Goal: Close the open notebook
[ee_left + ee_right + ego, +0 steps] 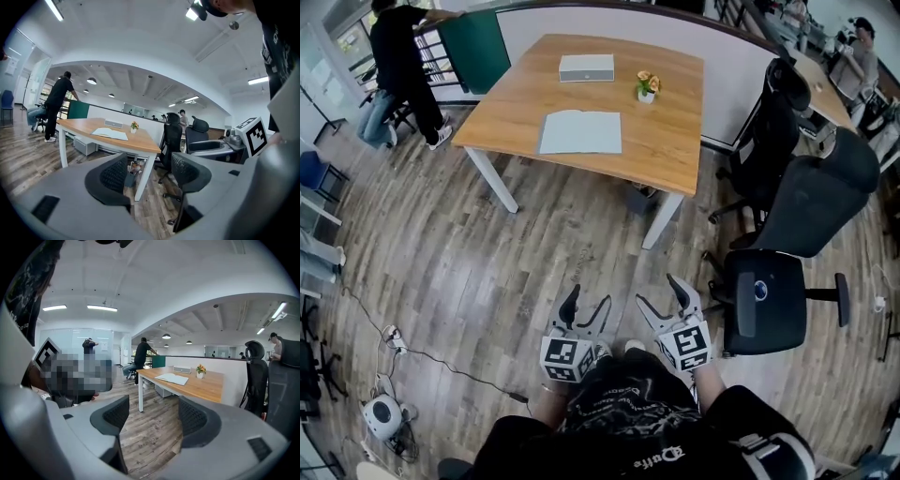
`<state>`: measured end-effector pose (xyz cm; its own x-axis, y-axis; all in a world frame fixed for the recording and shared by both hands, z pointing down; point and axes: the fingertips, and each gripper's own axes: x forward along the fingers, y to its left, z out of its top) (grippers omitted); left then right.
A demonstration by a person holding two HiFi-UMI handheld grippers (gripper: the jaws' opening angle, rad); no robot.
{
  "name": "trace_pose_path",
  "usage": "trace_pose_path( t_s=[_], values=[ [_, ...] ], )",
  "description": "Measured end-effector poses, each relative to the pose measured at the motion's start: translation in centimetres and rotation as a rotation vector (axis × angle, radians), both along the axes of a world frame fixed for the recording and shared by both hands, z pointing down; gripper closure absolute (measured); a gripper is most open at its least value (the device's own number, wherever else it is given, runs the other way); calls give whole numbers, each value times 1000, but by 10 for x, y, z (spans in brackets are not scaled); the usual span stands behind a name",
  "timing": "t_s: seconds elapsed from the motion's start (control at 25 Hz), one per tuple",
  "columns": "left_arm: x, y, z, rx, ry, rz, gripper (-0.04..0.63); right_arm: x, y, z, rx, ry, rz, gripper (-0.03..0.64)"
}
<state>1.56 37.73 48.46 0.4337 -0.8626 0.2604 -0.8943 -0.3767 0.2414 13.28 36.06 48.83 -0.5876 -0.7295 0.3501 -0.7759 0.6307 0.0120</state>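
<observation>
The left tongs (591, 300) and right tongs (658, 291) gape empty; walking toward the upper-centre open notebook (580, 132) risks clipping the office chair (766, 302).

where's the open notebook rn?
Head view, upper centre: the open notebook lies near the front edge of the wooden table, in front of the grey box, left of the small flower pot.

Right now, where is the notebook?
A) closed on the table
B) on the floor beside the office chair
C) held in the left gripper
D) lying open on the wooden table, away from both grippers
D: the notebook lies open on the table, while the left gripper and right gripper, jaws apart and empty, are over the floor.
</observation>
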Motion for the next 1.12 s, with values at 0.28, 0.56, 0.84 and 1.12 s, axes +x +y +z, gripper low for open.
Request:
trace_pose_path(
  t_s=[0.28,0.56,0.84,1.12],
  values=[
    [-19,5,5,-10,-6,-19,298,-12,20,16,-65,6,12,308],
    [-19,-17,17,-45,-10,-34,298,-18,-9,19,-57,-7,-32,308],
    [-18,-78,19,-57,-38,-87,298,-18,-85,23,-58,-8,-97,313],
    [-13,-159,19,-67,-58,-130,298,-19,-180,17,-36,-22,-144,321]
  ],
)
